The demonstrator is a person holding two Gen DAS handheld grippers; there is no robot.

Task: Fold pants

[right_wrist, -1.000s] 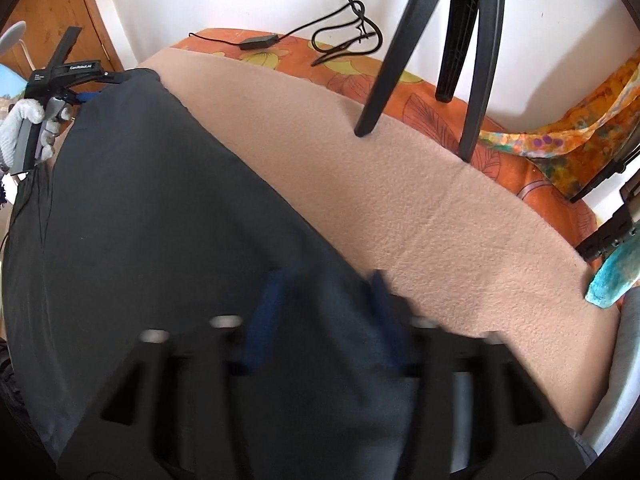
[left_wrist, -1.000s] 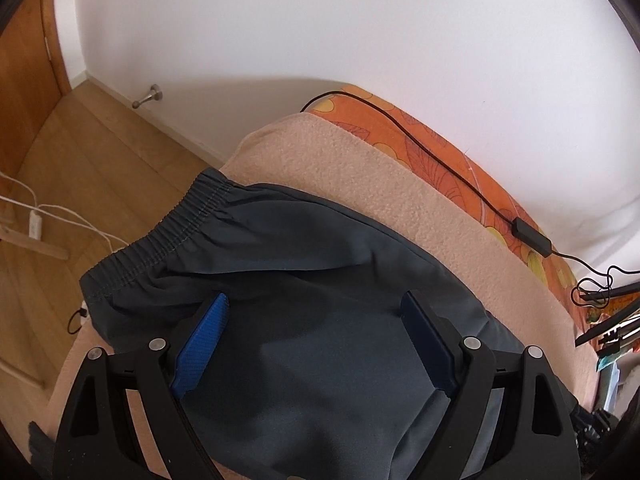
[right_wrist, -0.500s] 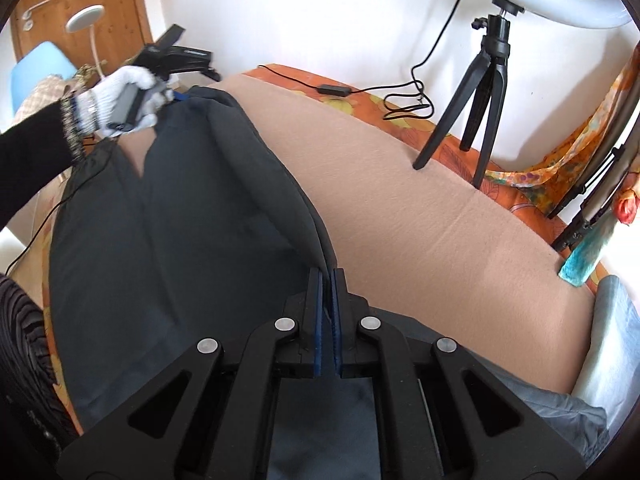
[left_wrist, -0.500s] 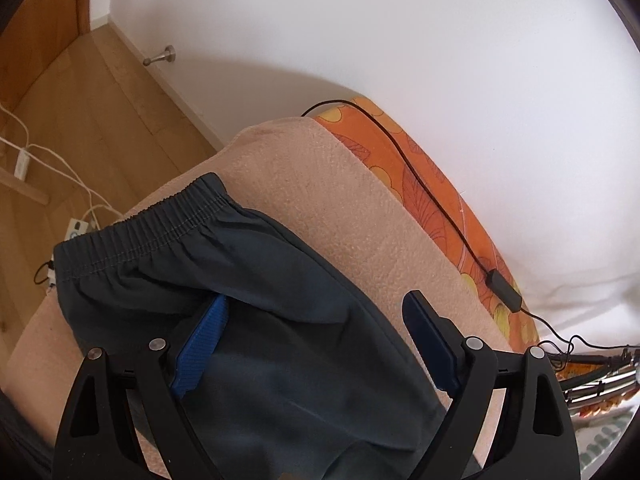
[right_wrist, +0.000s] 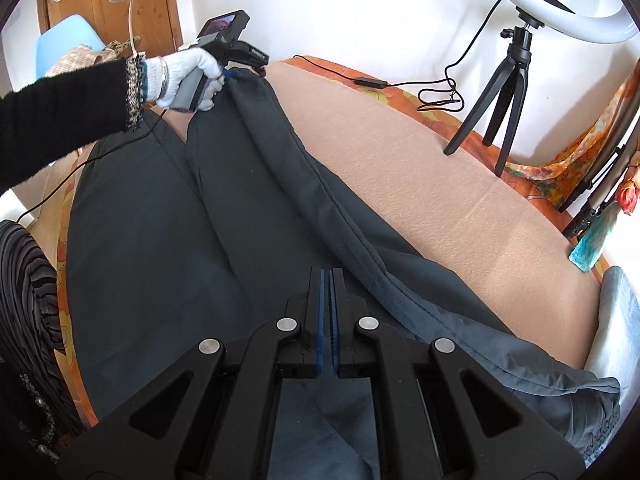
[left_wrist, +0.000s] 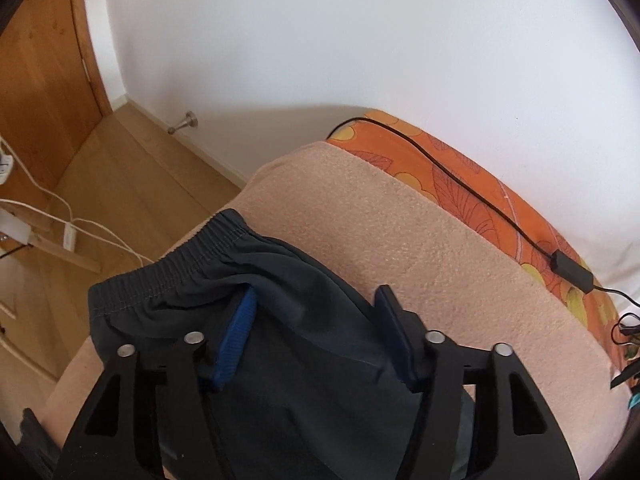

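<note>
Right wrist view takes in the whole pants (right_wrist: 168,248), dark grey, lying on a beige blanket (right_wrist: 432,184) with their long axis running from the near right corner up toward the far left. One leg edge is lifted into a long ridge along that axis, raised at the waist end by the left gripper (right_wrist: 236,74) and leading back toward the right gripper (right_wrist: 328,276), whose blue pads are clenched together; whether cloth sits between them cannot be told. A white-gloved hand (right_wrist: 188,76) holds the left gripper.

Left wrist view shows only the waist end: the gathered elastic waistband (left_wrist: 180,268) faces the blanket's far corner, toward the wooden floor (left_wrist: 120,184). There the left gripper (left_wrist: 316,300) has its jaws spread apart, with pants fabric bunched between and over the fingers (left_wrist: 240,332). A black cable (left_wrist: 460,176) crosses the orange sheet (left_wrist: 480,184) beyond the blanket. Only the right view shows the tripod (right_wrist: 500,92) and ring light (right_wrist: 560,0).
</note>
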